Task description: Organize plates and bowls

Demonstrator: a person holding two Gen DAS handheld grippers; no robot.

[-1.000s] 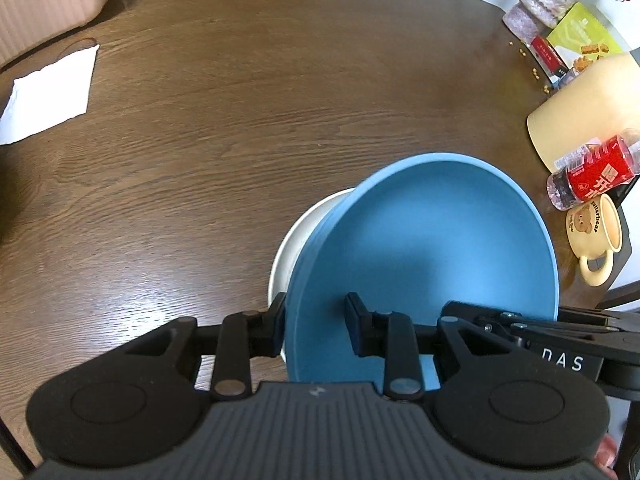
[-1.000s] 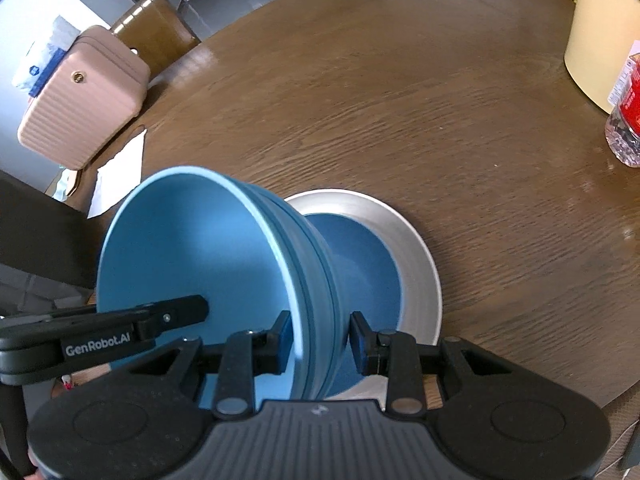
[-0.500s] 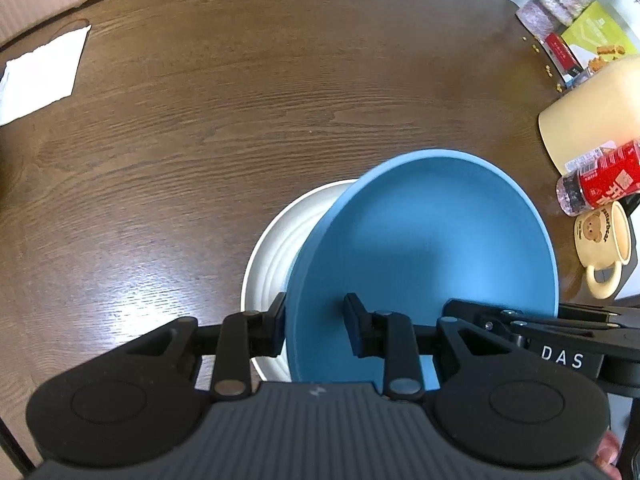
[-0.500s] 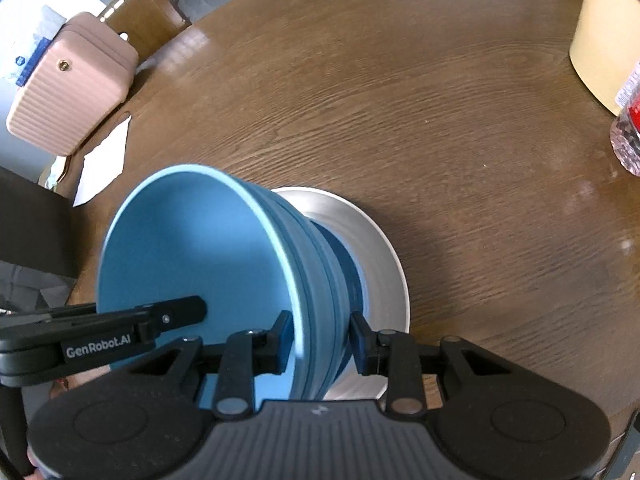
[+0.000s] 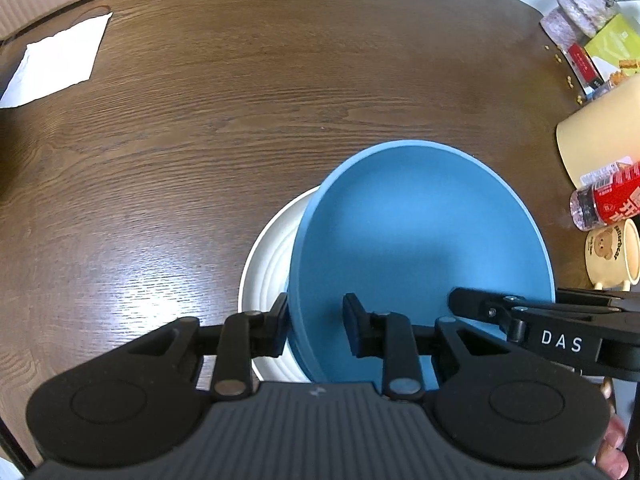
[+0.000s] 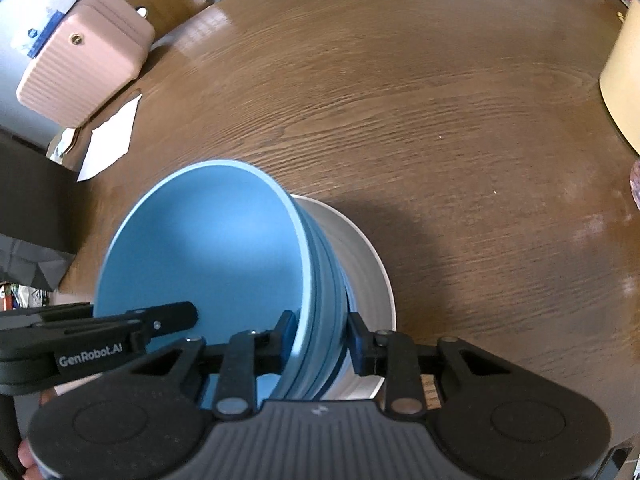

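A blue bowl (image 5: pixel 420 240) is held by both grippers over a white plate (image 5: pixel 268 264) on the brown wooden table (image 5: pixel 240 120). My left gripper (image 5: pixel 314 324) is shut on the bowl's near-left rim, one finger inside and one outside. My right gripper (image 6: pixel 320 338) is shut on the opposite rim of the blue bowl (image 6: pixel 208 248), which appears tilted in that view. The bowl's ribbed outer wall covers most of the white plate (image 6: pixel 368 272). Whether the bowl's base touches the plate is hidden.
A white paper napkin (image 5: pixel 56 64) and a pink ribbed case (image 6: pixel 80 56) lie at the far left. A cream container (image 5: pixel 600 136), a red-labelled bottle (image 5: pixel 608 200), a bear mug (image 5: pixel 612 252) and snack packets (image 5: pixel 592 52) crowd the right edge.
The blue bowl, held by both grippers, has come down closer over the white plate and now covers most of it. Both grippers stay shut on its rim.
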